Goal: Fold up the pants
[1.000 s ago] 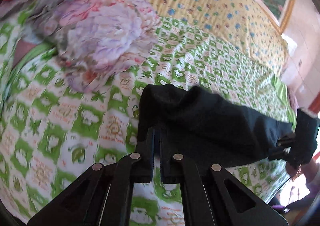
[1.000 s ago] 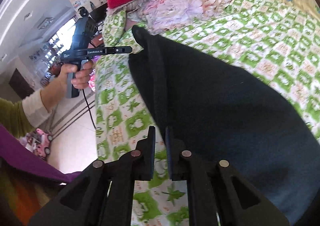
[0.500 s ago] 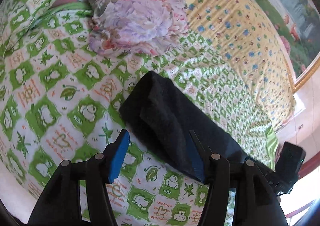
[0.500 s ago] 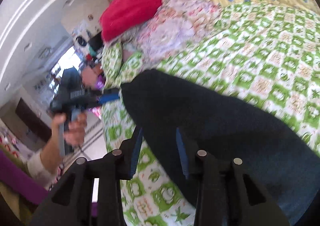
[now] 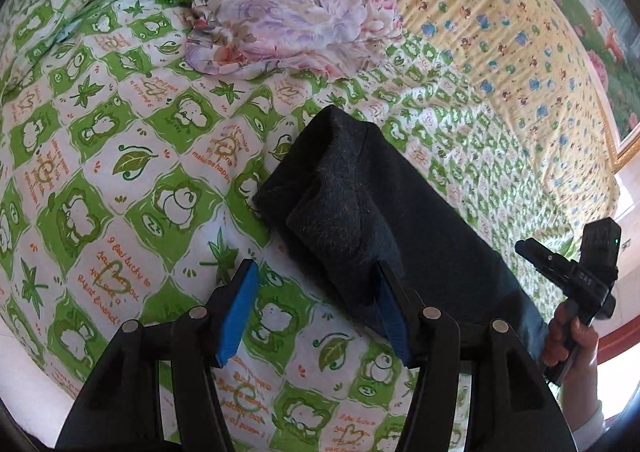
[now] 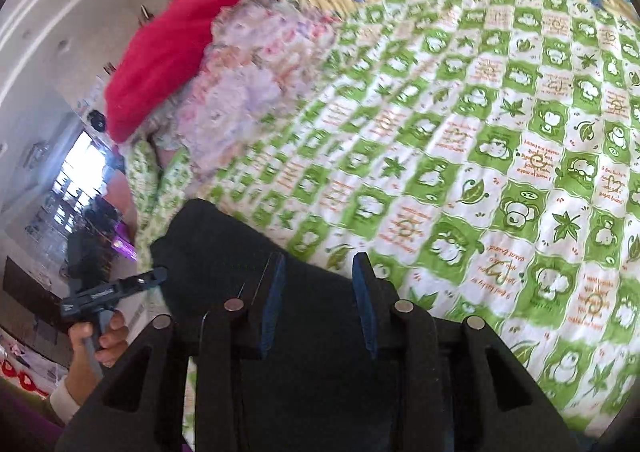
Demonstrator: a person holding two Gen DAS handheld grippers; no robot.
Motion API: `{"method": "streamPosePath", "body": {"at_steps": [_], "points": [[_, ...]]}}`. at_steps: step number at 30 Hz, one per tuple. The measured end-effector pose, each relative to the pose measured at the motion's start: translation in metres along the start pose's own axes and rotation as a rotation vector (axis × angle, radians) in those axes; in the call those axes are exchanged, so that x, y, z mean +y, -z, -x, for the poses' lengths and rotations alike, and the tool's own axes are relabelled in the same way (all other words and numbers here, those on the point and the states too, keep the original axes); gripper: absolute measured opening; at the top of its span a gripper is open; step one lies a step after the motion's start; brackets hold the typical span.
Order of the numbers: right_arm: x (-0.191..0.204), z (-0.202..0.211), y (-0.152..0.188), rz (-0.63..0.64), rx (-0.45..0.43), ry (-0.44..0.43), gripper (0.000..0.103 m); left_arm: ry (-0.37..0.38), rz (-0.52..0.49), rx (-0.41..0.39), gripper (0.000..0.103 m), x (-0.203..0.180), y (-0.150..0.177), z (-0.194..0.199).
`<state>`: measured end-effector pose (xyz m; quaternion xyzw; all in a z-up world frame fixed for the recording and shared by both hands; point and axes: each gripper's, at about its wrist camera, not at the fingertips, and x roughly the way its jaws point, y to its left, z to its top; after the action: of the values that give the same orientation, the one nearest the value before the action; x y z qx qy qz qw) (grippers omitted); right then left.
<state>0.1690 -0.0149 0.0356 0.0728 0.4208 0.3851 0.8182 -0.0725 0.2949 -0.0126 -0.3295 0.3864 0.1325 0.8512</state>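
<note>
Both grippers stood with jaws spread wide, gripping nothing. The pants (image 5: 372, 211) lay folded on the bed (image 5: 120, 155), ahead of the left gripper (image 5: 316, 308) and beneath the right gripper (image 6: 318, 292).

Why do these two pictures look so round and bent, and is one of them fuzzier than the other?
Both views come through fisheye lenses, so the green checked bedsheet bulges and the corners go black. The left wrist view is sharp: the print and the dark pants show texture. The right wrist view is smeared around the red cloth and floral fabric, and the window behind is washed out.
</note>
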Motion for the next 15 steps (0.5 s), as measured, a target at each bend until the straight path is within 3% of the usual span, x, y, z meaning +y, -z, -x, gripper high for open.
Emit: {"method": "streamPosePath", "body": {"at_steps": [7,12,15], "points": [[-0.001,-0.053,0.004,0.062,0.189,0.027,0.037,-0.032,-0.061,-0.01,0.057,-0.006,-0.01,-0.015],[0.021,-0.06,0.013,0.185,0.233,0.089,0.038,-0.042,-0.067,-0.02,0.052,-0.011,-0.017,-0.029],[0.023,-0.061,0.013,0.193,0.242,0.096,0.028,-0.048,-0.079,-0.033,0.037,-0.018,-0.02,-0.036]]}}
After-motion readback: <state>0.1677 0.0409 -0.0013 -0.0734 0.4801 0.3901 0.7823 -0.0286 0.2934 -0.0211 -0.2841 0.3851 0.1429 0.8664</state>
